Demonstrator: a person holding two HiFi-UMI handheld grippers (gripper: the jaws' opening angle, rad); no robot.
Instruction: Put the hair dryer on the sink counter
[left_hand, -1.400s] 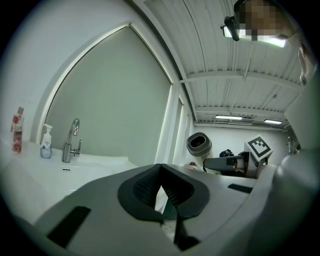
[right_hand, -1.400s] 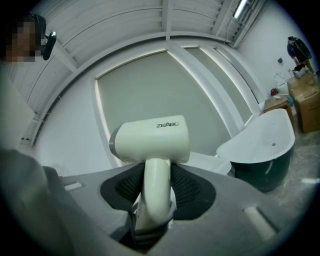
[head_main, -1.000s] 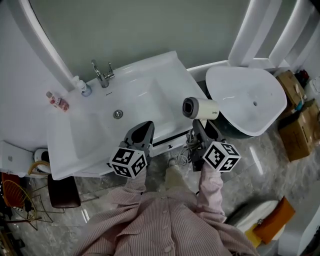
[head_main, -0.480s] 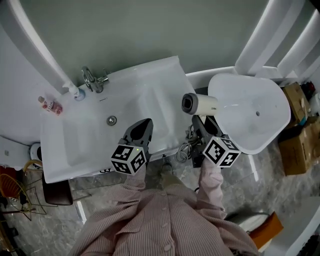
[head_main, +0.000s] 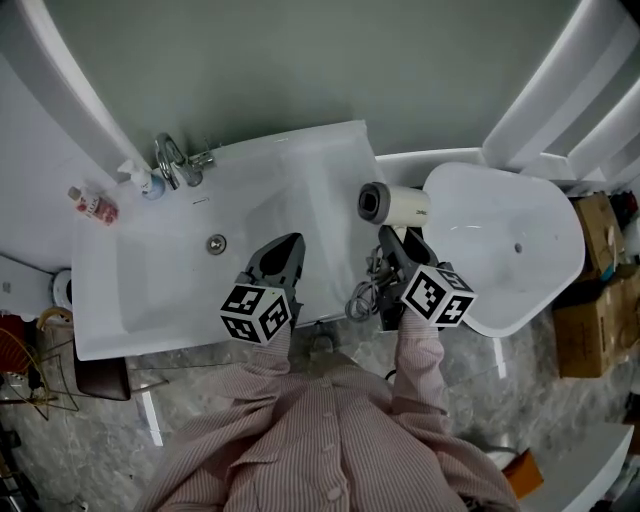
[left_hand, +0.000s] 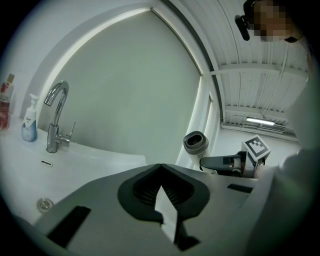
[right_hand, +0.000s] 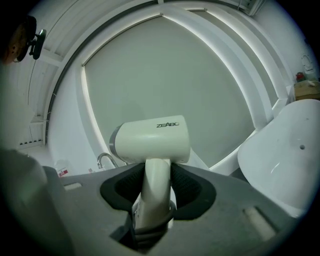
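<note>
I have the hair dryer (right_hand: 150, 142) in my right gripper (right_hand: 157, 187). Its jaws are closed on the smooth, cream plastic handle, which stands upright between the ribbed dark pads. The rounded barrel sits crosswise just above the jaws, with grey print on its side. From the head view the dryer (head_main: 395, 205) lies ahead of the right gripper (head_main: 392, 240), with its round dark open end turned towards the left gripper. It is held beside the edge of the sink counter (head_main: 330, 170), between that edge and the bathtub (head_main: 510, 240). A looped cord (head_main: 365, 295) hangs just behind that gripper's jaws.

My left gripper (left_hand: 161, 190) is closed tip to tip with nothing in it; only a sliver of white shows through between its pads. It hovers over the glossy white counter, near the front rim of the basin (head_main: 180, 270). The basin is a shallow rectangle with a round metal drain (head_main: 216, 243), which lies ahead and to the left of the left gripper (head_main: 290, 248). Farther ahead on that side stand a curved chrome faucet (left_hand: 55, 117) and a pump bottle (left_hand: 29, 120) holding blue liquid. The tub, off to the right of the right gripper, is a smooth white oval. Both forearms, in striped sleeves (head_main: 300, 420), reach forward, roughly parallel.
</note>
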